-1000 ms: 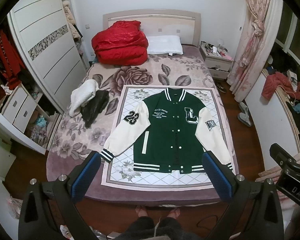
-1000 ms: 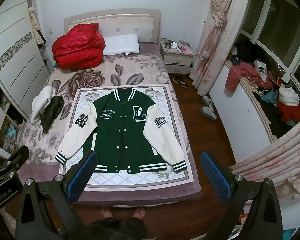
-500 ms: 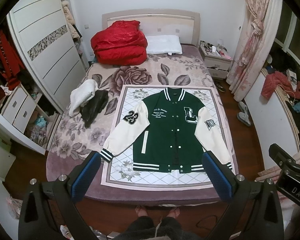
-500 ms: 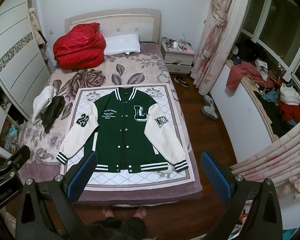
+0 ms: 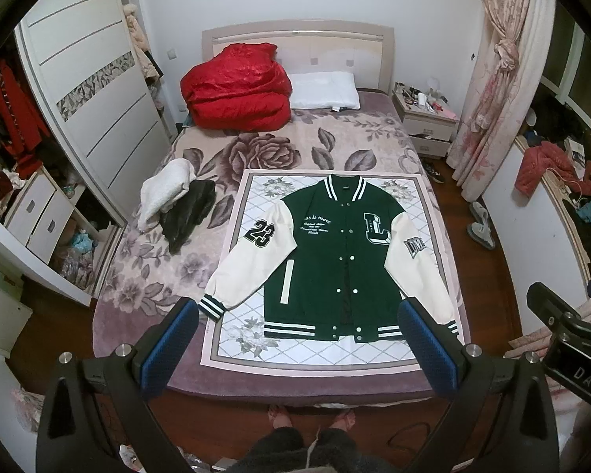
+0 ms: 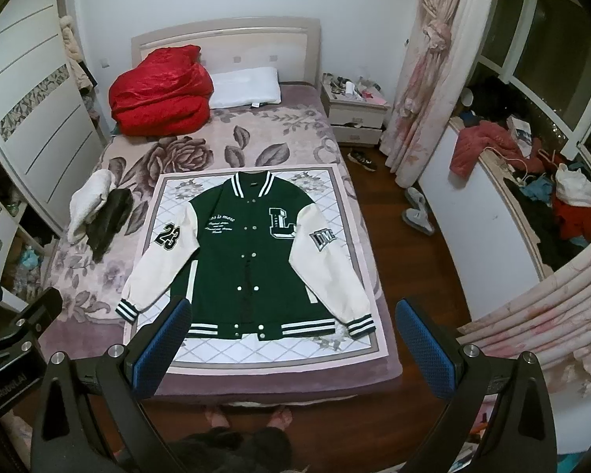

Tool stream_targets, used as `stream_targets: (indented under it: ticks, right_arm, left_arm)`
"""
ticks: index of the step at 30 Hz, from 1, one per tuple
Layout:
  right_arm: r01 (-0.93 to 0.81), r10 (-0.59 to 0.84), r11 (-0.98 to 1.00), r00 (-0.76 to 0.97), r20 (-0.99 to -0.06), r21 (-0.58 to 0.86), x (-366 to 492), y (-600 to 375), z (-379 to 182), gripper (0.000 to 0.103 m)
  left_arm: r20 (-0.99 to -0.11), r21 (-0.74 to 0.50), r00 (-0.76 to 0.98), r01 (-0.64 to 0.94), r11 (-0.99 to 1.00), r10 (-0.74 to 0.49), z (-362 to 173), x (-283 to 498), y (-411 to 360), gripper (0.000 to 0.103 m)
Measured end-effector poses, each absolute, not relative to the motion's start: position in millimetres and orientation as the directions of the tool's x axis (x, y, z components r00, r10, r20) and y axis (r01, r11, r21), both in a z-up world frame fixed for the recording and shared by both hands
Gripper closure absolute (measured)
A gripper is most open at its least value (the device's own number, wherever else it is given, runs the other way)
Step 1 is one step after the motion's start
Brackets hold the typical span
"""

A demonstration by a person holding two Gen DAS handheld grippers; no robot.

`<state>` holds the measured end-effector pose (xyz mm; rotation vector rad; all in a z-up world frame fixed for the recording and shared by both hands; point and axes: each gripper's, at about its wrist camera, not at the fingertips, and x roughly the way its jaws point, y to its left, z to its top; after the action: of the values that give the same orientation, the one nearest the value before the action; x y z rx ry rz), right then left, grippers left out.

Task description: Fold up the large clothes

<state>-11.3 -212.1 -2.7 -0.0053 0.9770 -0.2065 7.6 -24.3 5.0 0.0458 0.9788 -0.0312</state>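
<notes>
jacket (image 5: 335,260) unmoved, collar toward headboard (image 5: 295,39)

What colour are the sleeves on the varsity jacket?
Cream-white sleeves with black-and-white striped cuffs, on the green varsity jacket; clearest in the right wrist view.

Jacket (image 5: 335,260) flat on mat (image 5: 232,339)
</notes>
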Motion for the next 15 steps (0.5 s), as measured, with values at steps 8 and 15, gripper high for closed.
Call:
stream_targets:
  ticks: [8,15]
  right_arm:
    - [0.17,-0.177,0.98,0.543,-0.821,-0.098,-11.6,-212.6,-0.2,0.0]
    - [0.171,-0.177,0.98,0.543,-0.821,-0.099,-11.4,-213.3,-0.2,0.0]
  left_arm:
    - [-0.829,0.021,0.559,0.052,0.998,-0.011,13.0,1.8,-11.9,0.0]
    - [-0.826,0.022,0.563,0.052,0.998,-0.011,14.5,2.5,-12.4,0.0]
